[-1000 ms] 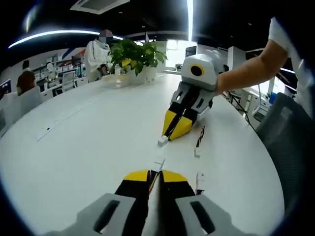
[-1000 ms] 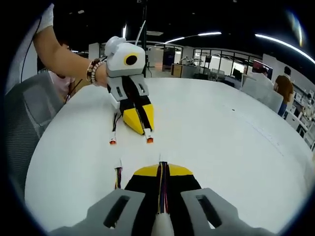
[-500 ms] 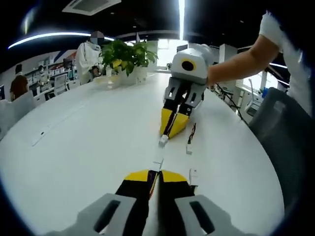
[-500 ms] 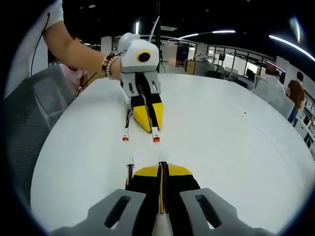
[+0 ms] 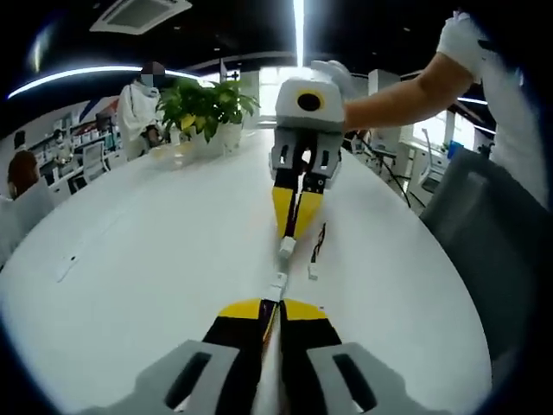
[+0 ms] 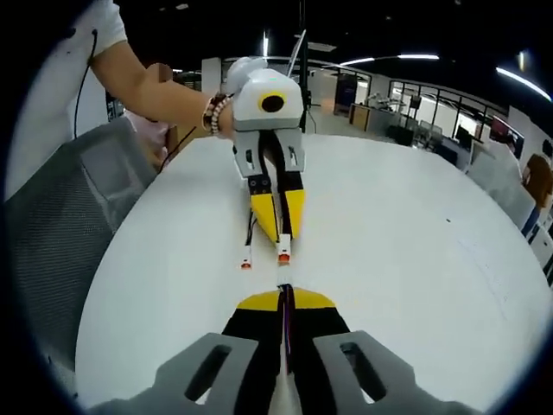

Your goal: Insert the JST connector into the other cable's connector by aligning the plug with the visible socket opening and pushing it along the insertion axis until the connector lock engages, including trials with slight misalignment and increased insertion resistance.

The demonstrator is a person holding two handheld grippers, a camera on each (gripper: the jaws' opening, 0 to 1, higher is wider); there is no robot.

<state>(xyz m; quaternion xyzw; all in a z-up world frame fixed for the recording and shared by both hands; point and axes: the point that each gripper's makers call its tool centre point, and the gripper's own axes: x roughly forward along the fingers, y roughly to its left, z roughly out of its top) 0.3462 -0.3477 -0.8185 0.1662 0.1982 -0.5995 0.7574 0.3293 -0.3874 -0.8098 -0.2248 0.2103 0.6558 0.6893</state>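
My left gripper [image 5: 273,304] is shut on a thin cable whose white connector [image 5: 277,285] sticks out past its yellow tips. Facing it over the white table [image 5: 147,251], my right gripper [image 5: 290,233] is shut on a second cable with a white connector [image 5: 286,247] at its tip. A small gap separates the two connectors, which sit roughly in line. A loose cable end [image 5: 312,271] hangs beside them. In the right gripper view, my right gripper [image 6: 283,298] clamps multi-coloured wires, and the left gripper [image 6: 278,239] shows an orange-faced connector [image 6: 282,256].
A potted plant [image 5: 206,105] stands at the far end of the table, with people seated and standing beyond it. A grey mesh chair [image 5: 479,225] is beside the table edge. A person's arm [image 6: 164,82] holds the left gripper. A second orange-tipped end [image 6: 246,262] dangles there.
The two grippers have swung into line facing each other and come closer, so the gap between the two connectors has shrunk. Both stay shut on their cables.
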